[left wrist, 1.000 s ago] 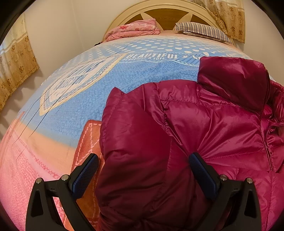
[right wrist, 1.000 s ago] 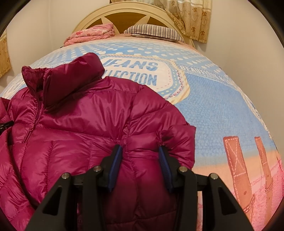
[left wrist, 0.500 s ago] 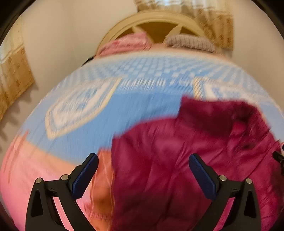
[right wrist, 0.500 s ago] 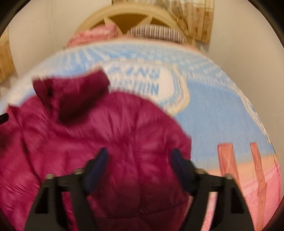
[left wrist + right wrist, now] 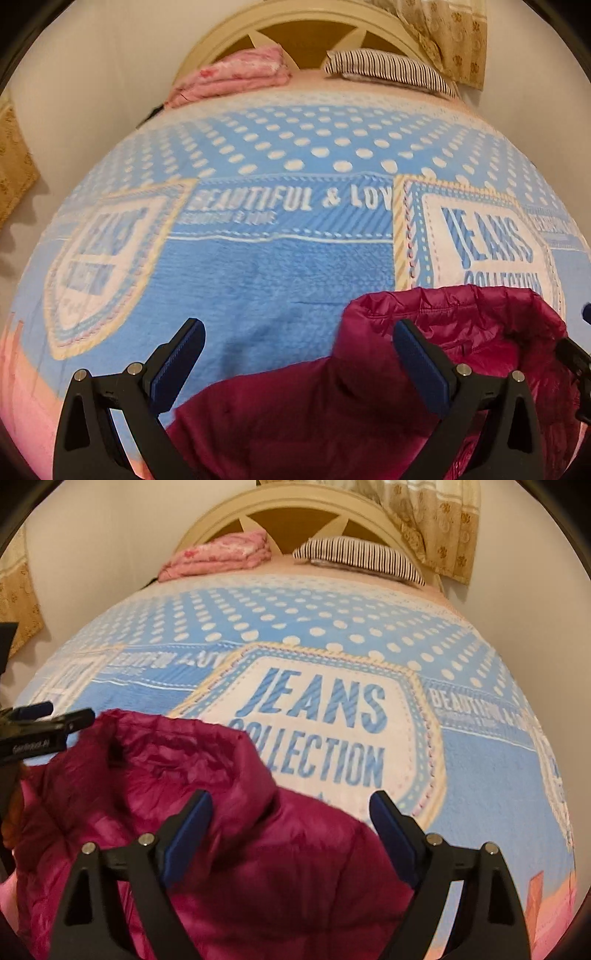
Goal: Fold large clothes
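Jacket [image 5: 369,413], a puffy magenta down one, lay bunched on the near part of the bed, its hood or collar [image 5: 461,317] heaped up toward the headboard end and spilling over the white "JEANS COLLECTION" patch of the blue blanket [image 5: 277,277].

The left gripper [image 5: 297,354] hung above the jacket's left edge with its jaws spread wide and nothing pinched: its left pad stood over bare blue blanket, its right pad [image 5: 421,365] stood in front of the rumpled fabric, and I could not tell whether that pad brushed it. Between the two pads lay partly blanket, partly the jacket's dark red shoulder.

The right gripper [image 5: 290,827] was likewise let go and wide. Its left pad [image 5: 188,830] stood over the quilted fabric, its right pad just off the jacket's right edge, over the patch. The jacket's bulk sat below and between the jaws, unheld.

Both tools pointed steeply down and forward toward the headboard [image 5: 306,517]. From the right hand's view, the left tool showed at the far left, its tip beside the hood. A folded pink cloth [image 5: 218,554] and a striped pillow [image 5: 362,557] rested at the head of the bed.
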Demonstrator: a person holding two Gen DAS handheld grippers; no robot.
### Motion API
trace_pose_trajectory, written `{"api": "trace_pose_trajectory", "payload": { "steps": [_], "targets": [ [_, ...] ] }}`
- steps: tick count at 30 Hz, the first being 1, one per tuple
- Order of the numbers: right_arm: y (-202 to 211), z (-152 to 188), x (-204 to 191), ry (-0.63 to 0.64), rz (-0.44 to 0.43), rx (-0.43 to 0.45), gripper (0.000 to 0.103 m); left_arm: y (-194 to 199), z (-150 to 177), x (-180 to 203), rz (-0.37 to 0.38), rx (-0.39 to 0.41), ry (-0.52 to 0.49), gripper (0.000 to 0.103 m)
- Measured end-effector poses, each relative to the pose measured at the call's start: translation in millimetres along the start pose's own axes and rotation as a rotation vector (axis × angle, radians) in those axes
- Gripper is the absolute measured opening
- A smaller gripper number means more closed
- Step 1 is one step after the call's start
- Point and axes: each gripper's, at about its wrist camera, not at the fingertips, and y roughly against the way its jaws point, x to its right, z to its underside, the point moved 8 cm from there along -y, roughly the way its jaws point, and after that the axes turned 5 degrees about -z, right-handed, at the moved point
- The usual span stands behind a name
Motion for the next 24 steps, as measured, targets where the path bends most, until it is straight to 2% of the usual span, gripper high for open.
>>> {"api": "trace_pose_trajectory", "payload": {
  "steps": [1, 2, 3, 5, 7, 8, 9, 12, 17, 24],
  "targets": [
    [-10.1, -1.4, 1.9, -0.007, -0.008, -0.018, 0.087, -3.4, 1.1, 3.5, 0.014, -0.005, -0.010, 0.102],
    [-15.9, -2.0, 2.6, -0.011, -0.017, -0.032, 0.076, -6.1, 3.1, 7.8, 0.029, -0.005, -0.021, 0.102],
    [-19.9, -1.3, 3.1, -0.011, -0.029, -0.048, 0.058, -8.0, 4.4, 10.9, 0.034, 0.001, -0.033, 0.099],
    [-26.4, 0.7, 1.2, 0.000, -0.058, -0.079, 0.040, -9.5, 8.4, 19.1, 0.070, -0.006, -0.059, 0.073],
    [-25.0, 1.8, -2.7, 0.037, -0.063, -0.071, 0.029, -9.1, 13.0, 27.1, 0.124, -0.028, -0.083, 0.025],
    [-22.4, 3.6, -4.6, 0.062, -0.058, -0.063, 0.019, -6.2, 14.0, 30.4, 0.136, -0.021, -0.100, 0.017],
    [-19.9, 5.3, -7.2, 0.079, -0.057, -0.057, 0.014, -2.6, 14.1, 31.2, 0.131, -0.005, -0.113, 0.016],
    [-14.3, 9.4, -9.5, 0.122, -0.031, -0.044, 0.010, 15.2, 16.7, 32.5, 0.130, 0.055, -0.156, 0.010],
    [4.9, 21.1, -11.7, 0.172, -0.006, -0.006, 0.008, 45.1, 38.7, 23.2, 0.134, 0.139, -0.189, 0.008],
    [17.7, 36.7, -11.4, 0.217, 0.027, 0.017, 0.007, 51.4, 76.8, 17.0, 0.107, 0.171, -0.236, 0.007]
  ]
}}
